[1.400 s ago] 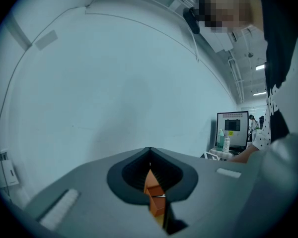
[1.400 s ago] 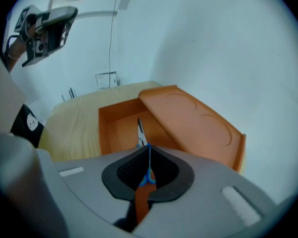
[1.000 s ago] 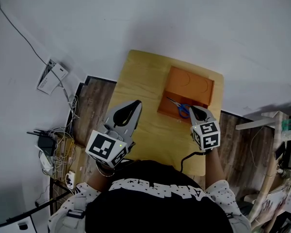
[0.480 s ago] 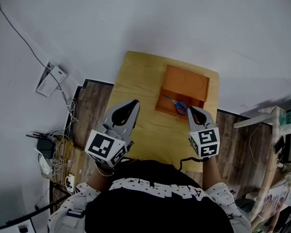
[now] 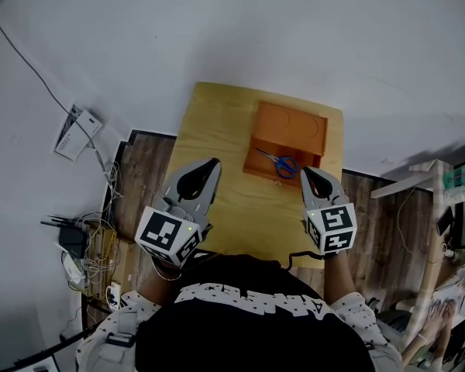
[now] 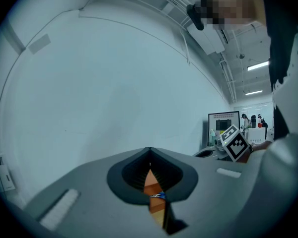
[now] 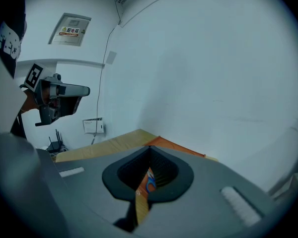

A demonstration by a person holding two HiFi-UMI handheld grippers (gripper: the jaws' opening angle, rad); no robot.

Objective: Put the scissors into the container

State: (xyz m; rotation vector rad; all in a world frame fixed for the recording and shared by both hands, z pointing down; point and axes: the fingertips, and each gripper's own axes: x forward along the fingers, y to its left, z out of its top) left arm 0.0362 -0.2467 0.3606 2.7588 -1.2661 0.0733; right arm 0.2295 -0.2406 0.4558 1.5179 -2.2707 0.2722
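Scissors point(image 5: 277, 162) lie inside the orange container point(image 5: 294, 122) on the tabletop point(image 5: 217, 130) — blades hard to make out. Left hand-held gripper point(image 5: 211, 163) and right hand-held gripper point(image 5: 311, 172) — jaws closed, empty, near the container.

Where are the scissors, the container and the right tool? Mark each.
scissors point(image 5: 286, 166), head view, blue handle.
container point(image 5: 291, 122), head view, bare inner floor.
right tool point(image 5: 309, 173), head view, its tip.

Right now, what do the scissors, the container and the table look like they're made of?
The scissors have thin grey blades, likely metal, and blue handles, probably plastic. The container is matte orange, plastic or painted wood. The table looks like pale yellowish wood.
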